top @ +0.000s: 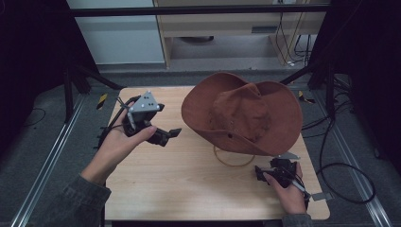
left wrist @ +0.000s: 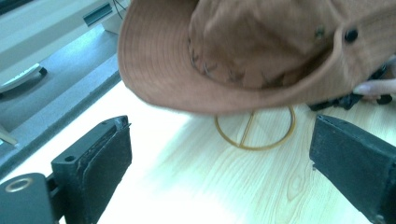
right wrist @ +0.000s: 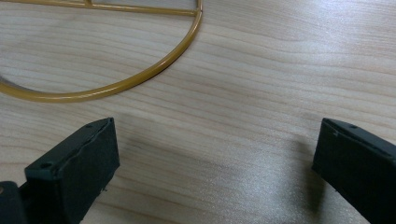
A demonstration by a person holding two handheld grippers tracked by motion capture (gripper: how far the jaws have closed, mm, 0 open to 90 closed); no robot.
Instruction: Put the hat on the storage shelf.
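A lab recording rig: dark metal frame (top: 198, 10), floor rails (top: 47, 163), loose cables (top: 347, 168).

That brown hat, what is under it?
Under the brown fabric wide-brimmed hat a thin gold wire ring with a crossbar lies flat on the light wooden table. Whatever rises from the ring to carry the hat is covered by the brim.

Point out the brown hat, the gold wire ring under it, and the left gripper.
brown hat (top: 241, 113), high view, on the crown.
gold wire ring (left wrist: 285, 137), left gripper view, on its right rim.
left gripper (top: 165, 136), high view, between its jaw tips.
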